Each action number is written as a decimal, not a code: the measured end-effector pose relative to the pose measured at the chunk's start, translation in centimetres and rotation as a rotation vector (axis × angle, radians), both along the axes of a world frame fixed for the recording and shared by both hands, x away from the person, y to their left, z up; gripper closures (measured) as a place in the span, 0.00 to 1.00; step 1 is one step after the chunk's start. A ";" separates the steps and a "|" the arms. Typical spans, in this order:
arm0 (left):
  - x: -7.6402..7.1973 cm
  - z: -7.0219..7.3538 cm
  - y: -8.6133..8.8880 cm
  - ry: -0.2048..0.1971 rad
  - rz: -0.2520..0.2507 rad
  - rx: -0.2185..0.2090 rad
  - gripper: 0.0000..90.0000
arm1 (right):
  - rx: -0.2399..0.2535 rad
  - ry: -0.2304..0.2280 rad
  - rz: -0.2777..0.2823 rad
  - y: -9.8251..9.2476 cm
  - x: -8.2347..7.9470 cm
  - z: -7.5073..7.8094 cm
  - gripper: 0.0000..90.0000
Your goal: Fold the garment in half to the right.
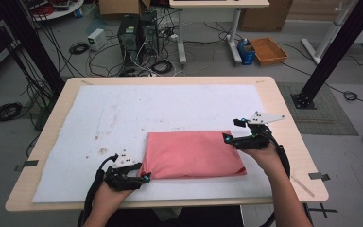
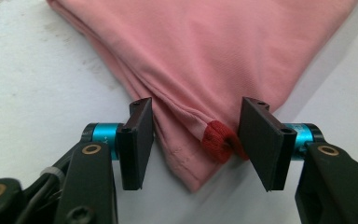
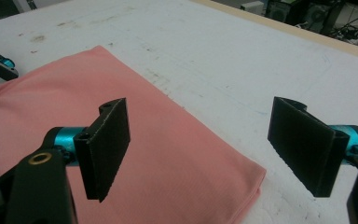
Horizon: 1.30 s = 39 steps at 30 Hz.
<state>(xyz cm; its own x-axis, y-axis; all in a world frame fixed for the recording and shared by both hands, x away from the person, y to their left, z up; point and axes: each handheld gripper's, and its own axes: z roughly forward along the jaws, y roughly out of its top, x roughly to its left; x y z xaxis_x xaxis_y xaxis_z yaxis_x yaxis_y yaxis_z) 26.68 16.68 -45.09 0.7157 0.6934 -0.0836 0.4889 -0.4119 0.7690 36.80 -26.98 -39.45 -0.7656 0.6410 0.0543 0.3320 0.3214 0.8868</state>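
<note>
A folded pink cloth (image 1: 194, 154) lies flat on the white mat (image 1: 123, 118) that covers the wooden counter (image 1: 288, 137), toward the near edge and a little right of the middle. It forms a neat rectangle with its long sides running across the counter.

The left gripper (image 1: 139, 178) sits at the cloth's near left corner, held low over the mat by the person's left hand (image 1: 108, 191). In the left gripper view that corner points down between the two black jaws, with stacked folded edges showing along one side. A small dark red ribbed tab (image 2: 220, 140) pokes out of the corner and lies against the inner face of the jaw on the right of that view, while the other jaw stands just beside the fold without clearly pressing it. The jaws are partly spread with the corner between them and do not pinch it.

The right gripper (image 1: 230, 137) hovers at the cloth's far right corner, carried by the right hand (image 1: 264, 153). In the right gripper view its jaws stand wide apart above the cloth's corner and the bare mat, with nothing between them.

Brown stains mark the mat left of the cloth.
</note>
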 end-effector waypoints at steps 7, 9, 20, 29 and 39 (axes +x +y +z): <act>0.3 -0.2 -0.6 -0.004 -0.054 -0.020 0.59 | -0.006 -0.002 -0.001 0.3 0.0 -0.1 0.23; 0.4 -0.1 -0.6 -0.004 -0.072 -0.020 0.62 | -0.007 -0.001 0.004 0.5 0.0 -0.1 0.23; 1.4 0.0 -0.1 0.002 -0.170 -0.038 0.87 | -0.024 -0.005 0.074 3.1 -0.2 0.8 0.23; 1.7 0.5 1.1 -0.023 -0.181 -0.098 0.90 | -0.099 -0.014 0.173 7.6 1.0 3.4 0.23; 1.7 0.8 1.4 -0.040 -0.177 -0.133 0.90 | -0.151 0.041 0.240 13.5 4.0 3.3 0.23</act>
<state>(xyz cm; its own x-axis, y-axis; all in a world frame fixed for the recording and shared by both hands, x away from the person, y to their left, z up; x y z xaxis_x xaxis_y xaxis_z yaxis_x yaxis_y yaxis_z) 28.39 18.10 -44.27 0.8295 0.5419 -0.1350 0.3863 -0.3824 0.8394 40.76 -13.49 -36.12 -0.8953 0.4453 0.0058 0.2650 0.5223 0.8106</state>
